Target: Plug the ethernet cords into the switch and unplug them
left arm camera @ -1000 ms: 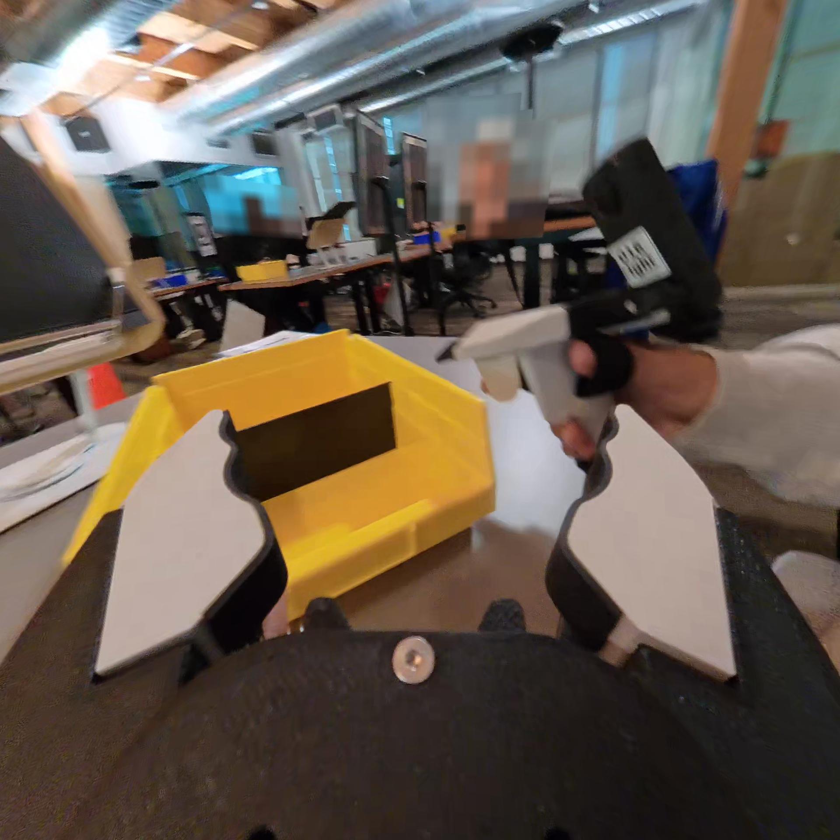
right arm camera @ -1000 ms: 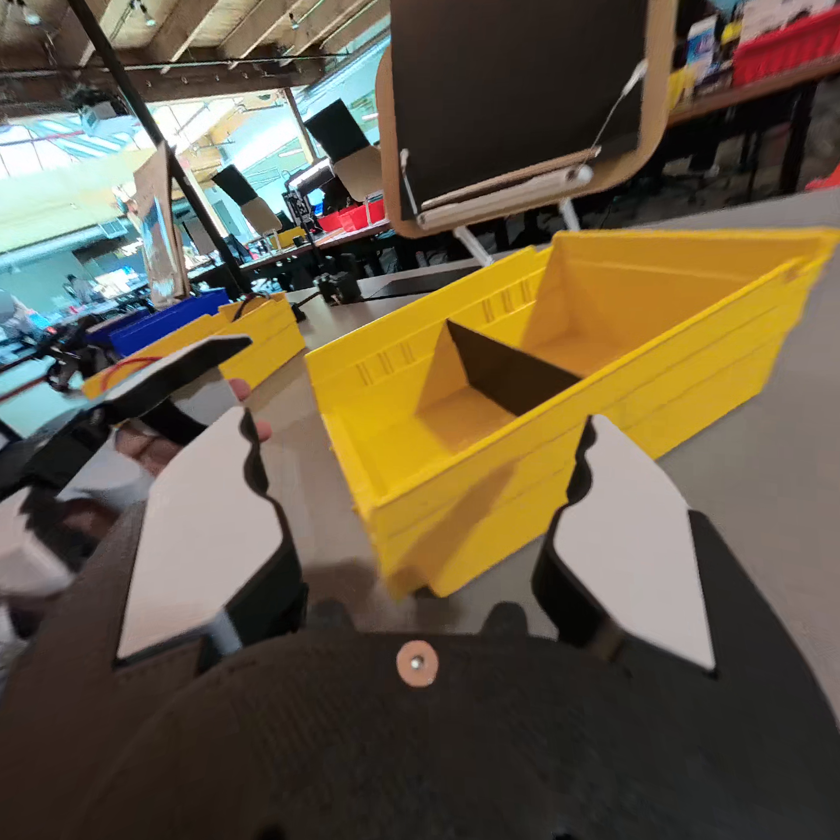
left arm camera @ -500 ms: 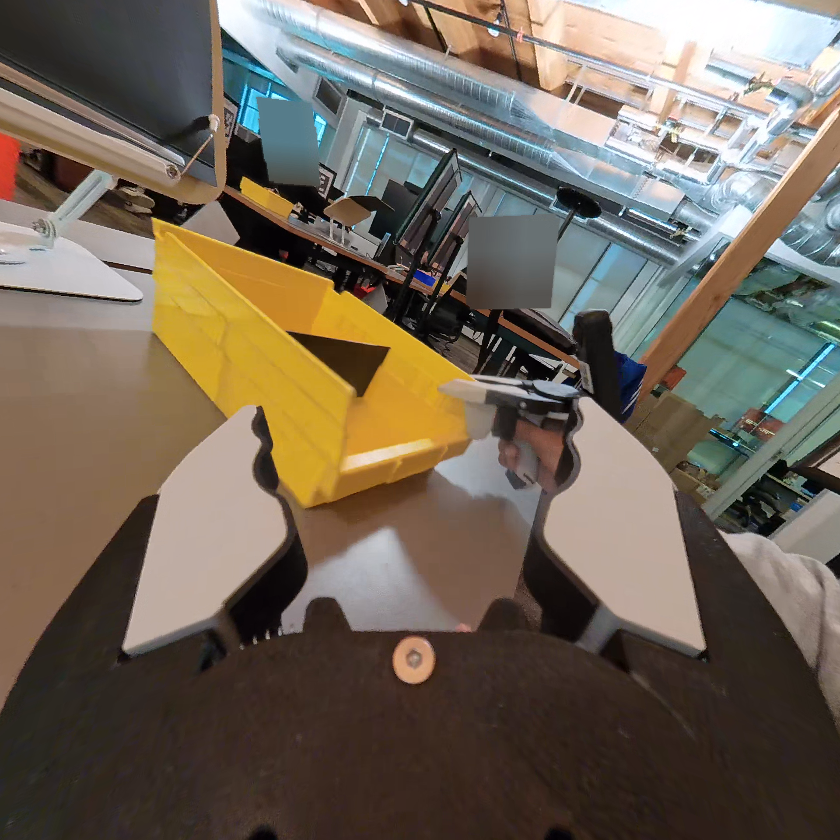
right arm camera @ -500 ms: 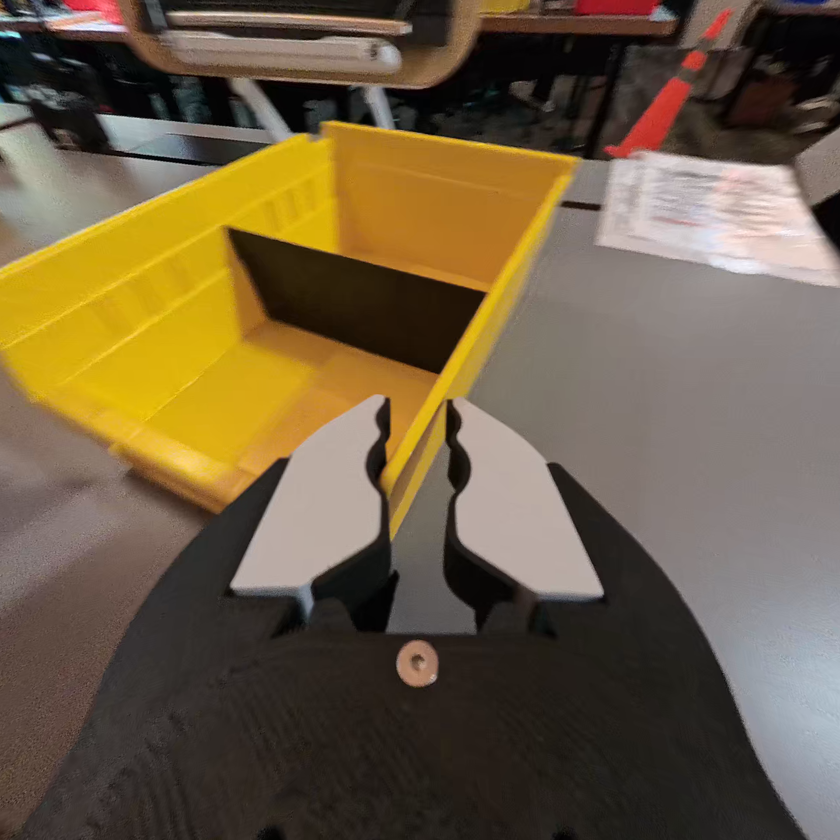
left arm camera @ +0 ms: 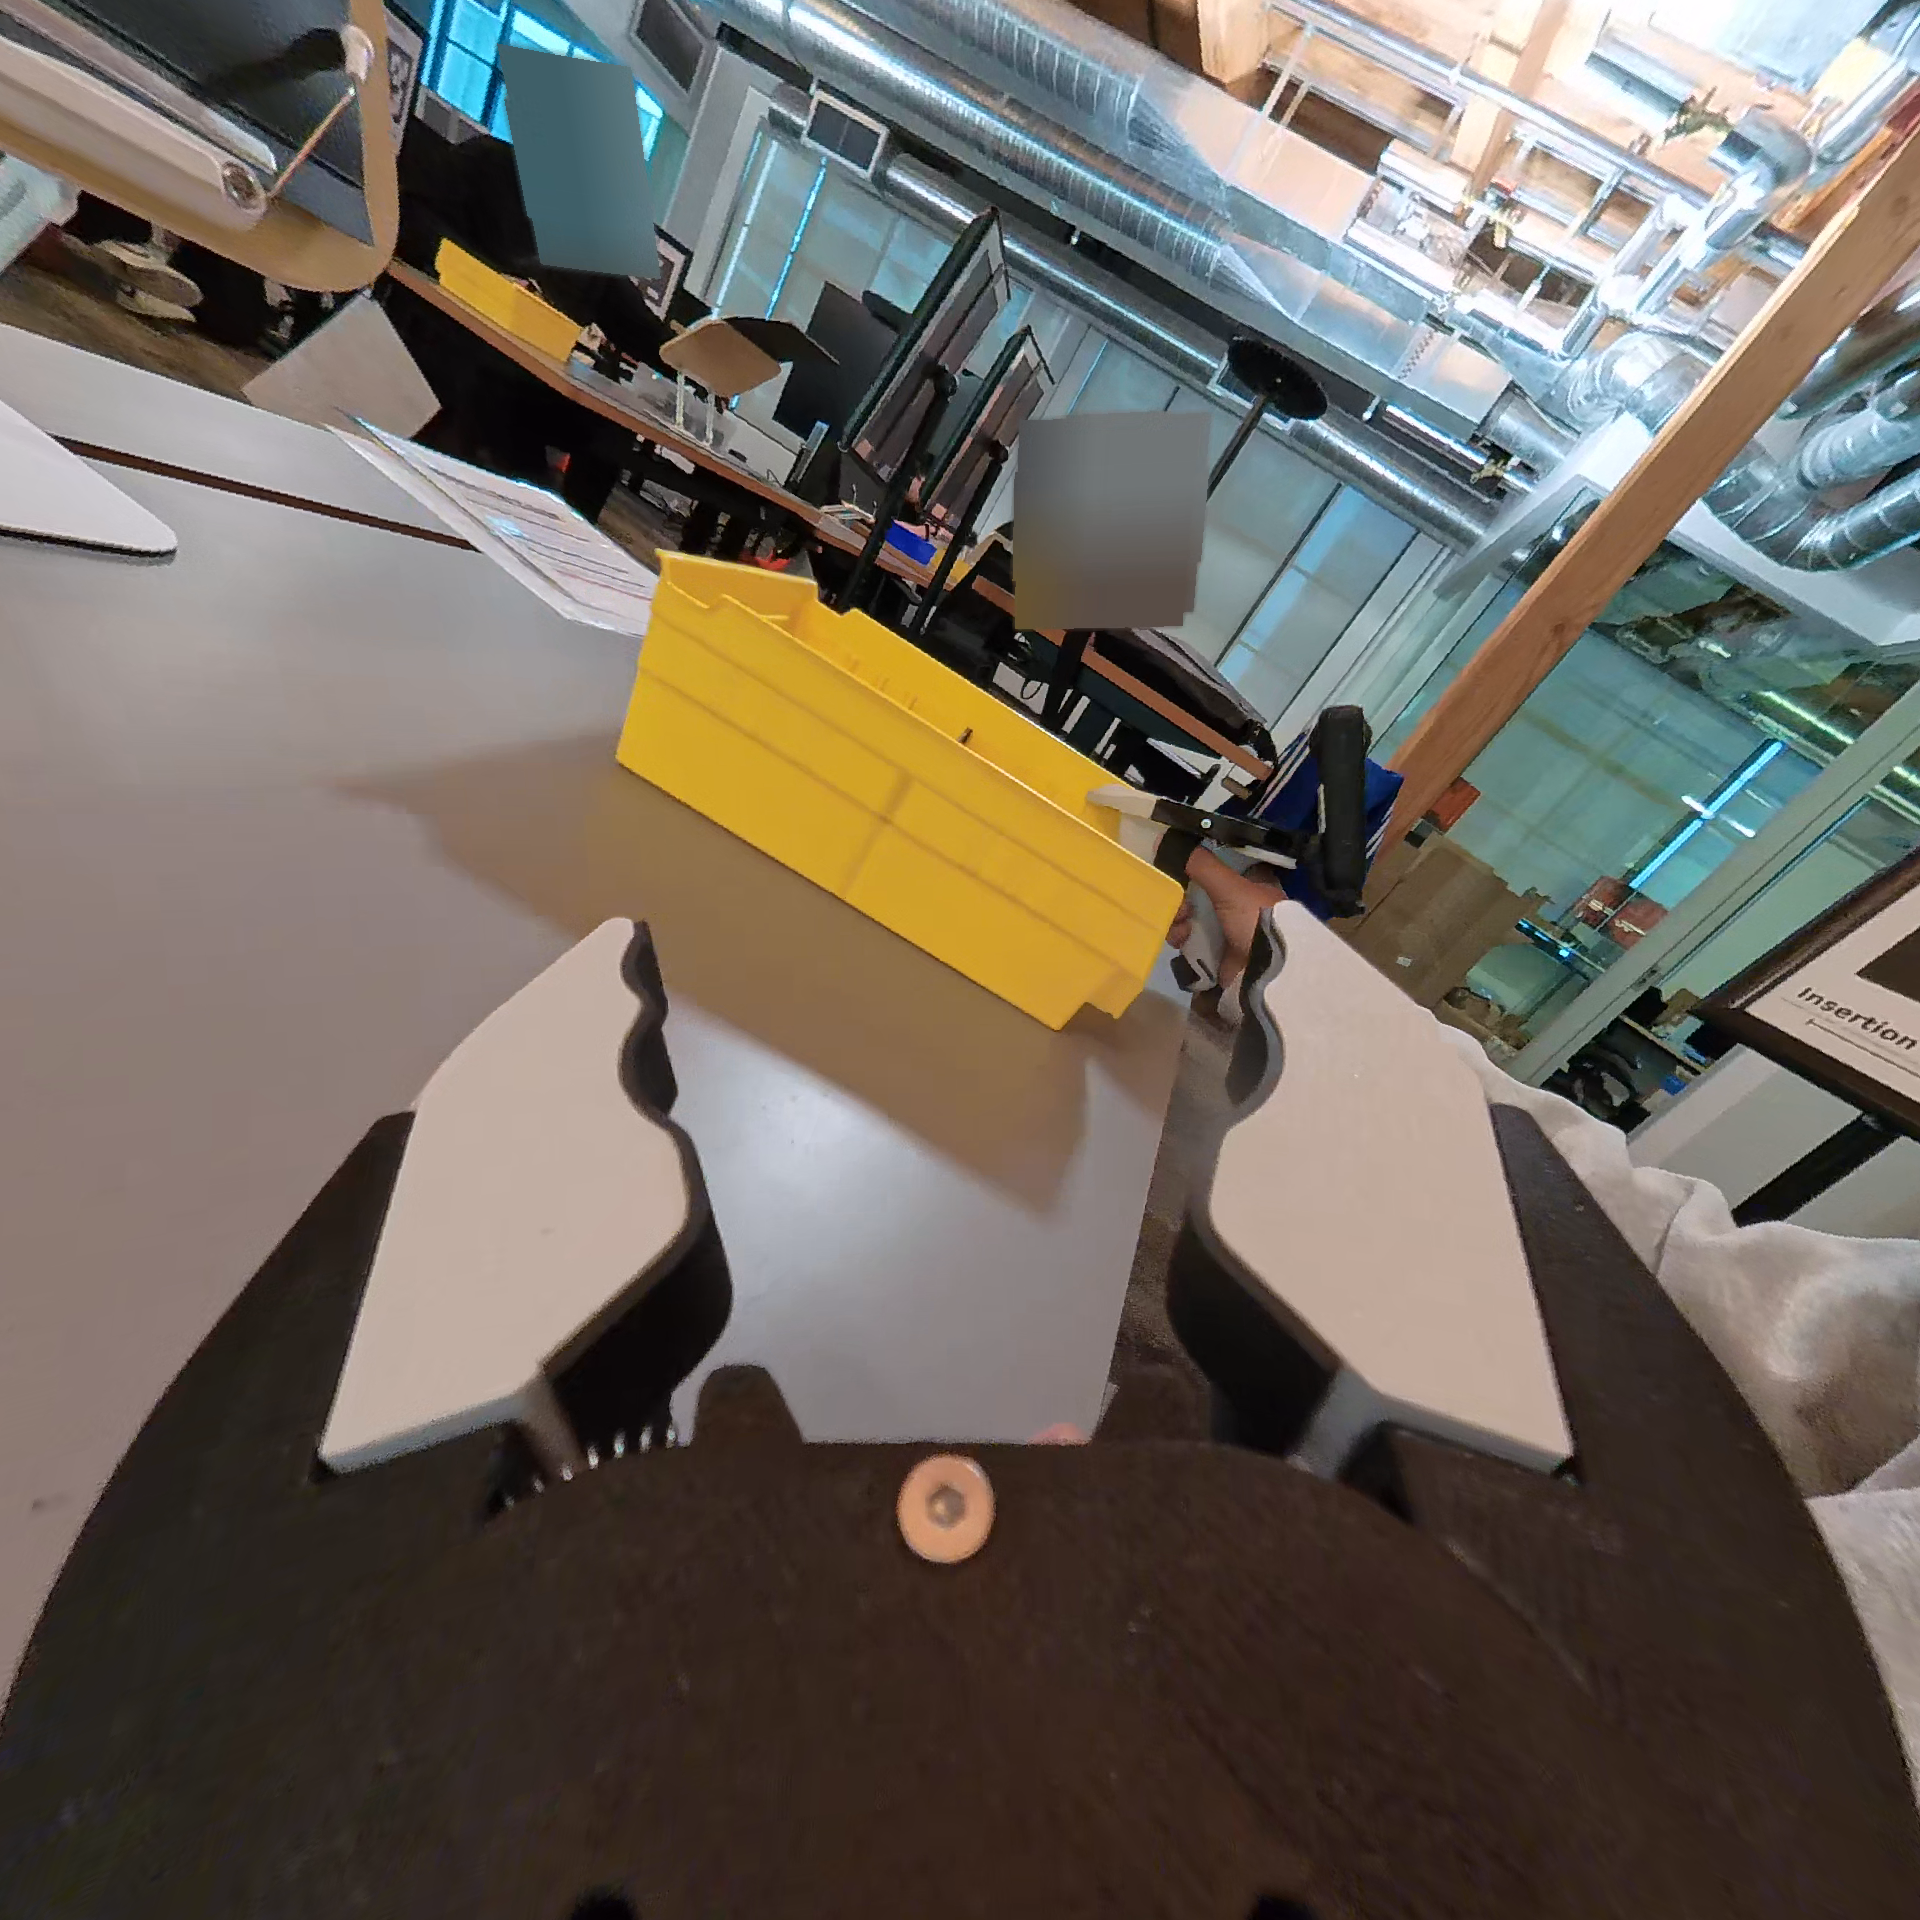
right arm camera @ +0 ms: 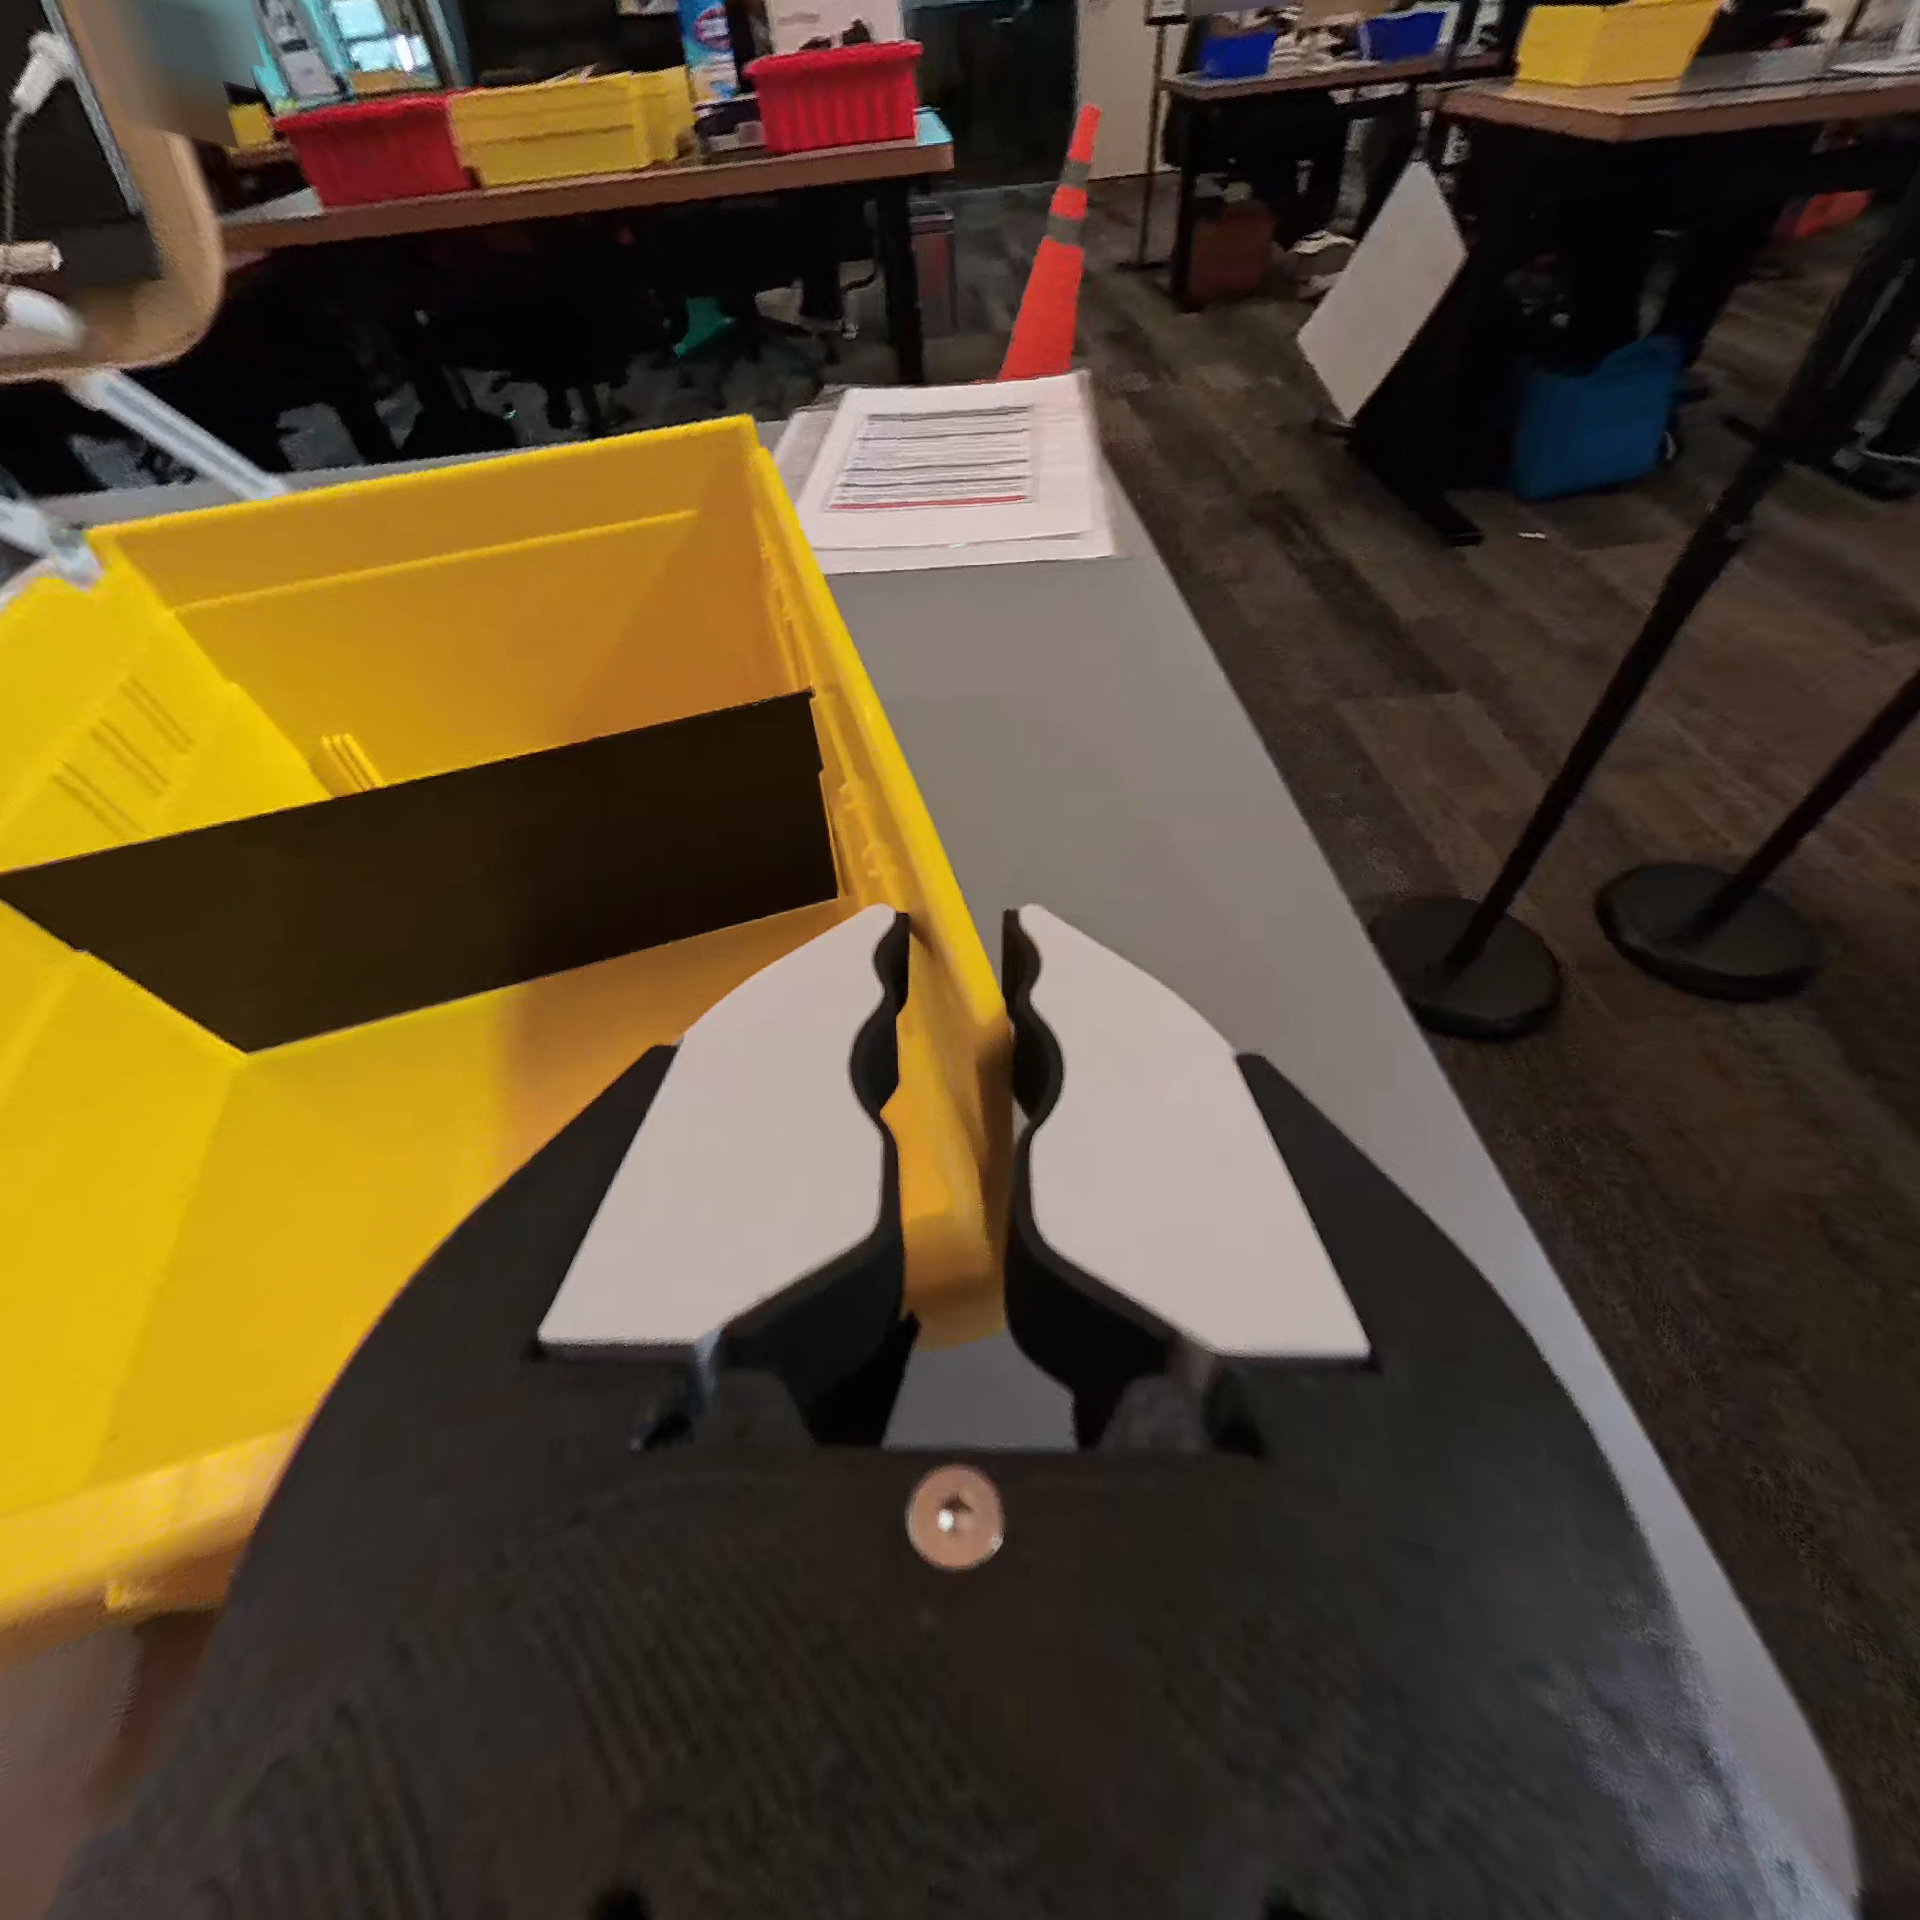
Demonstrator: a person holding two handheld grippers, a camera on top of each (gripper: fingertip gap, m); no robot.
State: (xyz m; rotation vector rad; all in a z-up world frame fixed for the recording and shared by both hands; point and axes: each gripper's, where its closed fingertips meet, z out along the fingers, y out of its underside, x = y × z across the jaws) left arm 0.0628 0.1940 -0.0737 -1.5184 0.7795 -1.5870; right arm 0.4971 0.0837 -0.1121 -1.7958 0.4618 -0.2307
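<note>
A yellow bin (right arm camera: 436, 644) with a black divider (right arm camera: 436, 883) stands on the grey table (right arm camera: 1091, 748). My right gripper (right arm camera: 954, 925) is shut on the bin's right side wall near its front corner. In the left wrist view the bin (left arm camera: 883, 831) sits ahead, and the right gripper (left arm camera: 1132, 805) shows at its far end, held by a hand. My left gripper (left arm camera: 951, 935) is open and empty, low over the table in front of the bin. No ethernet cords or switch are in view.
A printed sheet (right arm camera: 945, 468) lies at the table's far end behind the bin. The table's right edge (right arm camera: 1382, 1039) drops to the floor, with black stanchion bases (right arm camera: 1475, 966) and an orange cone (right arm camera: 1049, 281) beyond. A white stand base (left arm camera: 62, 499) sits at the left.
My right gripper closed from wide open onto the bin's side wall. The bin has swung round and shifted toward the table's right side. My left gripper stayed open and drew back.
</note>
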